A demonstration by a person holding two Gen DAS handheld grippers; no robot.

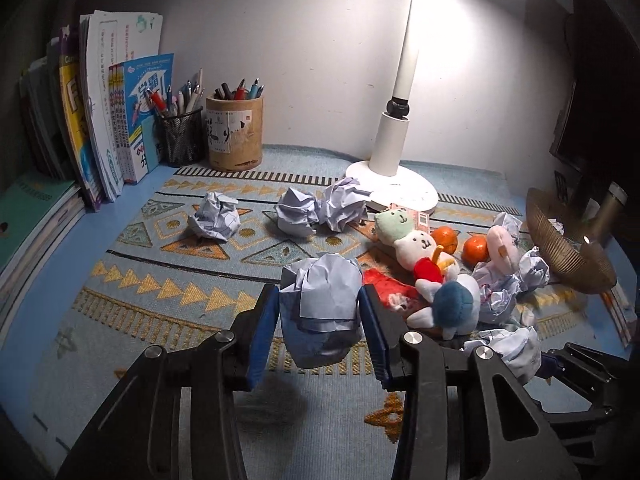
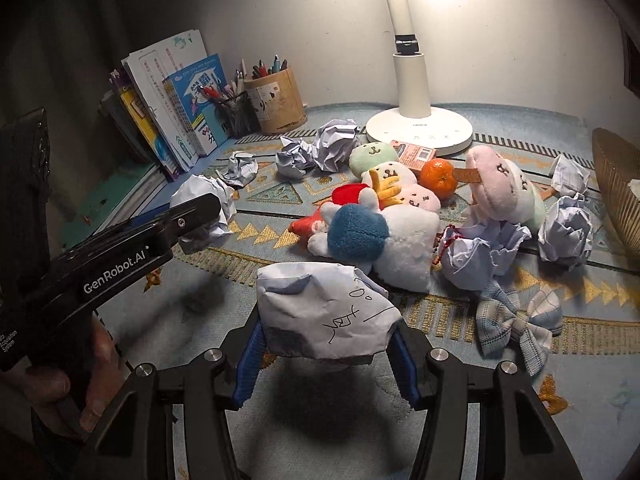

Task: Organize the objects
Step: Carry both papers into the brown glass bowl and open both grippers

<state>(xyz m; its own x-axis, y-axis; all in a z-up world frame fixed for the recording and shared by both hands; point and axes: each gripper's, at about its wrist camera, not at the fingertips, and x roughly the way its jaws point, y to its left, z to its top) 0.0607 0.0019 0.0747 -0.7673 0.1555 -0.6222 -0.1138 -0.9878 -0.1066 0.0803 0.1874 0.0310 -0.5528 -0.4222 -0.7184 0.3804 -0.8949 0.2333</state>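
Paper balls sat in both grippers. The left gripper (image 1: pixel 320 312) had its jaws clenched on a crumpled paper ball (image 1: pixel 320 300), held clear above the mat (image 1: pixel 160 288) near the desk's front edge, a soft shadow under it. The right gripper (image 2: pixel 328 340) gripped a second ball (image 2: pixel 324 316), its sheet marked with pen scribbles, also off the mat near the front edge. In the right wrist view the left gripper showed from the side at the left, a hand (image 2: pixel 60 392) around its handle.

Beyond them, toward the desk's middle, lay a heap of plush toys (image 2: pixel 380 216): a blue-and-white one in front, a red-and-yellow one, a green and a white head behind, a pink one to the right. Two oranges (image 1: pixel 460 244) lay beside the heap, and a small printed box (image 2: pixel 414 154) touched the lamp's base. More paper balls (image 1: pixel 316 210) were scattered toward the back edge and others to the right of the toys. A plaid cloth bow (image 2: pixel 516 324) lay near the front right.

A white lamp (image 1: pixel 394 144) stood at the back. In the back left corner stood a mesh pen cup (image 1: pixel 180 136) and a wooden pen pot (image 1: pixel 235 132), with books (image 1: pixel 104 120) upright along the left edge. A woven basket (image 1: pixel 564 240) stood tilted at the right edge.
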